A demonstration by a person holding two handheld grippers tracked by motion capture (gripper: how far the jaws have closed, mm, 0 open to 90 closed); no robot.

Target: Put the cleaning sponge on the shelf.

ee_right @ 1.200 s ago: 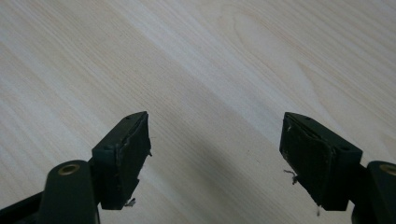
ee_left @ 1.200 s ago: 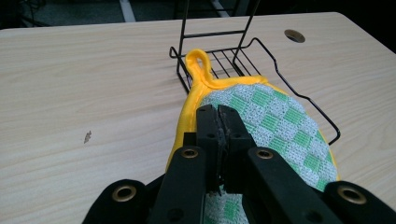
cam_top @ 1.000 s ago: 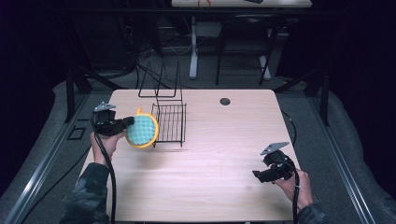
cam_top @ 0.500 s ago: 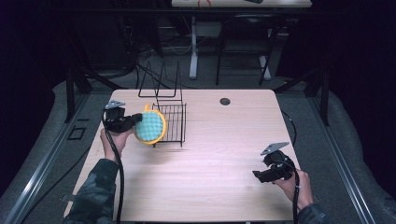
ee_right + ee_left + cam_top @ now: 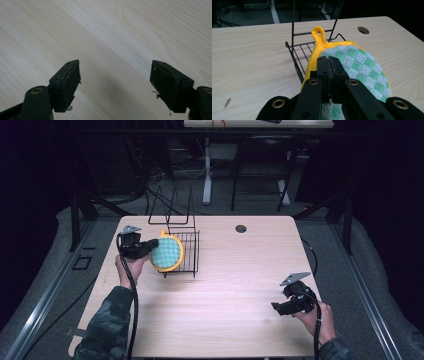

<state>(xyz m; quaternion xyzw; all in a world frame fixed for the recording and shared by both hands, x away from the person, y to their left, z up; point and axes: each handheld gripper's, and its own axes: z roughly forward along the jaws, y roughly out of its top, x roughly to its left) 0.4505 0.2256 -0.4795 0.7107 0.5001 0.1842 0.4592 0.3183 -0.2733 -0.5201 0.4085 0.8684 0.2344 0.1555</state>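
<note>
A round pot holder with a yellow rim and a green checked face hangs upright in my left gripper, which is shut on its edge. In the left gripper view the jaws pinch the pot holder just below its yellow loop. It sits against the left side of a black wire rack, seen also as the wire rack behind the loop. My right gripper rests low at the table's front right. Its jaws stand apart over bare wood and have just been opening a little, with nothing between them.
The wooden table has a round cable hole at the back middle. The rack's tall wire back rises toward the far edge. Dark floor, cables and desk legs lie beyond the table.
My left gripper has carried the pot holder to the right, from beside the rack up against its left side. The right hand has stayed in place.
</note>
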